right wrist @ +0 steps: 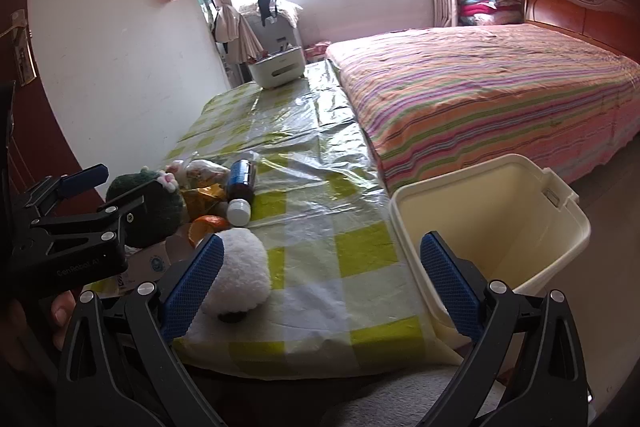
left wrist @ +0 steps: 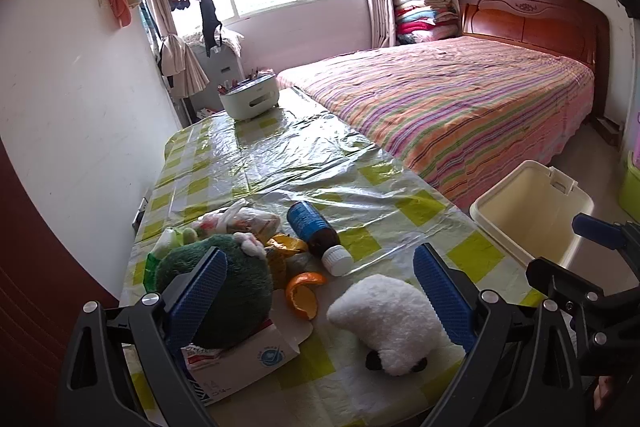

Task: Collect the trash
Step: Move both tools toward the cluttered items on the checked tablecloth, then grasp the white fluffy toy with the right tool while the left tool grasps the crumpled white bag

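Both grippers hovered wide open and empty over the near end of the table, trash still lying on it.

The left gripper (left wrist: 320,291) stood spread above a white plush toy (left wrist: 384,323) and a green plush toy (left wrist: 224,287) that rested on a flat white carton (left wrist: 248,359). The right gripper (right wrist: 320,283) gaped over the table edge, its left finger just beside the white plush, its right finger in front of the cream bin (right wrist: 492,223) standing off the table's right side. Just beyond the toys lay orange peel (left wrist: 304,295), a brown bottle (left wrist: 316,231) on its side with a white cap, a yellow wrapper (left wrist: 286,245) and a plastic bag (left wrist: 236,219). Farther along the checked tablecloth (left wrist: 280,155) sat a white organiser (left wrist: 248,99); the striped bed (left wrist: 460,99) lay to the right.
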Demonstrator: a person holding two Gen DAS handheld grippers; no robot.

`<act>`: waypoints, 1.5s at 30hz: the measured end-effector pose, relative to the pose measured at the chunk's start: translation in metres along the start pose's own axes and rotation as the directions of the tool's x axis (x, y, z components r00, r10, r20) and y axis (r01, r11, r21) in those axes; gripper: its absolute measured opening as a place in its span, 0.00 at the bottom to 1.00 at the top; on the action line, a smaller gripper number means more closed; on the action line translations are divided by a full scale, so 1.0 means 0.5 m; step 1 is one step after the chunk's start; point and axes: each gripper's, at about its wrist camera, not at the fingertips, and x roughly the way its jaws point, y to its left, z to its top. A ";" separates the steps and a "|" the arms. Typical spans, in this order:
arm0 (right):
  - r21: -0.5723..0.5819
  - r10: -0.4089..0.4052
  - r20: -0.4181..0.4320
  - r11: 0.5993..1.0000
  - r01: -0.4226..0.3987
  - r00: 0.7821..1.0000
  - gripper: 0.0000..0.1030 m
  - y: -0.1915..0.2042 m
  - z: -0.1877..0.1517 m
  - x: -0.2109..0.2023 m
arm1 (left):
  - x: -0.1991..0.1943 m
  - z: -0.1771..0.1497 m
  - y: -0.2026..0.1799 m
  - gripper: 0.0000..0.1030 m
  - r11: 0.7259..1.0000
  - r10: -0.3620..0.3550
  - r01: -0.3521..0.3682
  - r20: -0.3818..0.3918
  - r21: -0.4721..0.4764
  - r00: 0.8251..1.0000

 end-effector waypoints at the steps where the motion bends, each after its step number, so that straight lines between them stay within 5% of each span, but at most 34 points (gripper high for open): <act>1: -0.005 0.004 -0.001 1.000 -0.004 1.000 0.94 0.005 0.001 0.002 | -0.001 -0.001 0.005 0.89 1.000 0.003 -0.003 0.000 -0.005 1.000; 28: -0.193 0.177 -0.063 0.963 -0.186 0.982 0.94 0.177 0.015 0.059 | -0.012 -0.079 0.207 0.89 0.967 0.132 -0.144 -0.071 -0.209 0.989; 45: -0.278 0.101 -0.274 0.944 -0.180 0.956 0.94 0.189 -0.017 0.183 | -0.075 -0.176 0.296 0.89 0.955 0.160 -0.187 -0.128 -0.230 0.979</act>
